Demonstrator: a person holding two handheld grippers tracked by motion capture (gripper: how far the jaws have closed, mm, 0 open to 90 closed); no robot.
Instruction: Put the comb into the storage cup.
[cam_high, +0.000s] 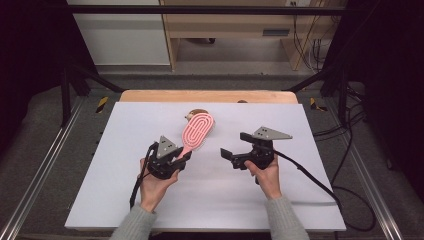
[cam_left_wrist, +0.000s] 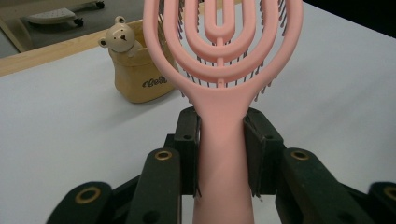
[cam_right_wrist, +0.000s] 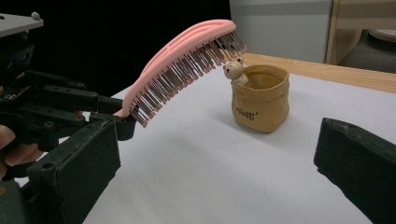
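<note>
My left gripper (cam_high: 183, 157) is shut on the handle of a pink oval hairbrush (cam_high: 197, 130). The brush is held off the white table, head tilted up and away, bristles down. In the left gripper view the handle (cam_left_wrist: 223, 154) sits squeezed between both jaws. Just beyond the brush head stands a small tan fabric pot (cam_high: 198, 113) (cam_left_wrist: 140, 77) (cam_right_wrist: 259, 100) with a little bear figure (cam_right_wrist: 235, 70) at its rim. My right gripper (cam_high: 236, 145) (cam_right_wrist: 215, 172) stands open to the right of the brush, nothing between its jaws, facing the brush (cam_right_wrist: 187, 60) and pot.
The white board (cam_high: 125, 190) covers the table, with a wooden strip (cam_high: 210, 96) along its far edge. A black cable (cam_high: 320, 182) trails from the right gripper across the board's right side. Metal frame rails run along both sides.
</note>
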